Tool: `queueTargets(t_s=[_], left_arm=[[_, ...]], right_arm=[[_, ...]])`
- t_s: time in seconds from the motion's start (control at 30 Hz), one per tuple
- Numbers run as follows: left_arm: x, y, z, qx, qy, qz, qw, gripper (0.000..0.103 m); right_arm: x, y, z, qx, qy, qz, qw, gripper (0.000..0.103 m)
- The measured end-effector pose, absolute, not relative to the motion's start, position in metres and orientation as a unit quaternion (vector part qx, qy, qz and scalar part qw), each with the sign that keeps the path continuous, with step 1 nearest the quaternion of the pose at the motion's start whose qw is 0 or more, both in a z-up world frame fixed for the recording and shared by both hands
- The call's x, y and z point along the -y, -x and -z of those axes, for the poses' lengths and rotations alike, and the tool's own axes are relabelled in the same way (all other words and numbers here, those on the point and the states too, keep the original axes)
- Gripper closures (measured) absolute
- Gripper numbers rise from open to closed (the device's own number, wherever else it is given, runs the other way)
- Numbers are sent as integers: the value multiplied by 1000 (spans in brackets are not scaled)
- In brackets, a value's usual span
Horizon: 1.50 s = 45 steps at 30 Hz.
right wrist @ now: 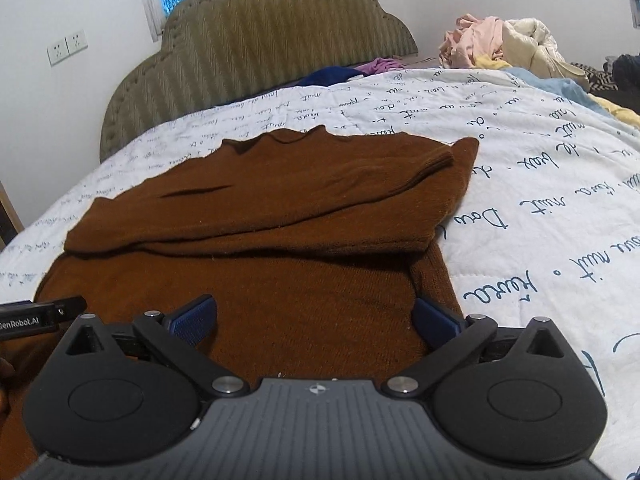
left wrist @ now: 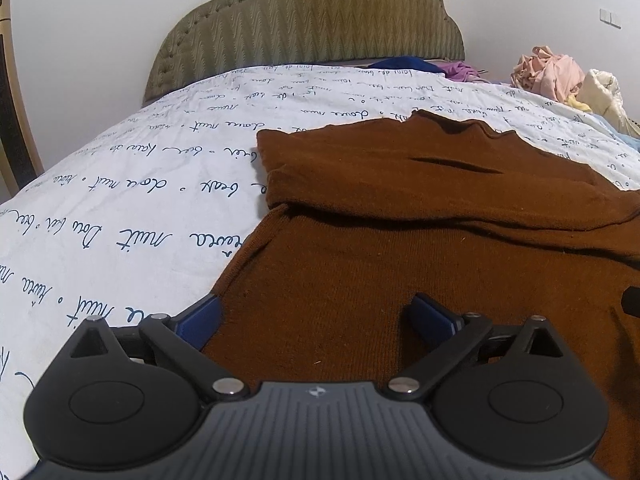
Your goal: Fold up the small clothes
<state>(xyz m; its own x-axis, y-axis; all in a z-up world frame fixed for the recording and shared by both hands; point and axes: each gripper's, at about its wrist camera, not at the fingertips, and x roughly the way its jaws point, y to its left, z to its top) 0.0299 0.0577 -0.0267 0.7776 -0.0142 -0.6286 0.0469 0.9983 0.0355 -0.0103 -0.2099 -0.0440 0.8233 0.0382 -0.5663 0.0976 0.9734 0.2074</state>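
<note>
The jaws of both grippers are spread wide, and nothing is held between them. The left gripper (left wrist: 316, 320) sits low over the near left part of a brown sweater (left wrist: 400, 248). Its left blue pad is at the sweater's left edge, right where the cloth meets the bed sheet (left wrist: 120, 200). Its right blue pad is over the brown cloth. I cannot tell if the pads touch the cloth.

The right gripper (right wrist: 316, 320) sits low over the near right part of the same brown sweater (right wrist: 280, 220). Its right pad is at the sweater's right edge and its left pad is over the cloth. The tip of the left gripper shows at the far left of the right wrist view, so the two grippers are side by side.

The sweater lies flat in the middle of the bed. Its sleeves are folded across the body, making a thick band on the far half. The collar points to the far end.

The sheet is white with dark blue writing on it. A green padded headboard (left wrist: 312, 20) stands at the far end of the bed. A pile of pink and cream clothes (right wrist: 492, 44) lies far to the right. Some blue and purple cloth (right wrist: 348, 72) lies near the headboard.
</note>
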Motion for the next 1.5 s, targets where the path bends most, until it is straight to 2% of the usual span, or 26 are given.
queueTargets(t_s=[1.5], left_arm=[[-56,-29,28,-332,-31,12,943,0]], right_arm=[[205,14,47,-309,-100,20,946,0]])
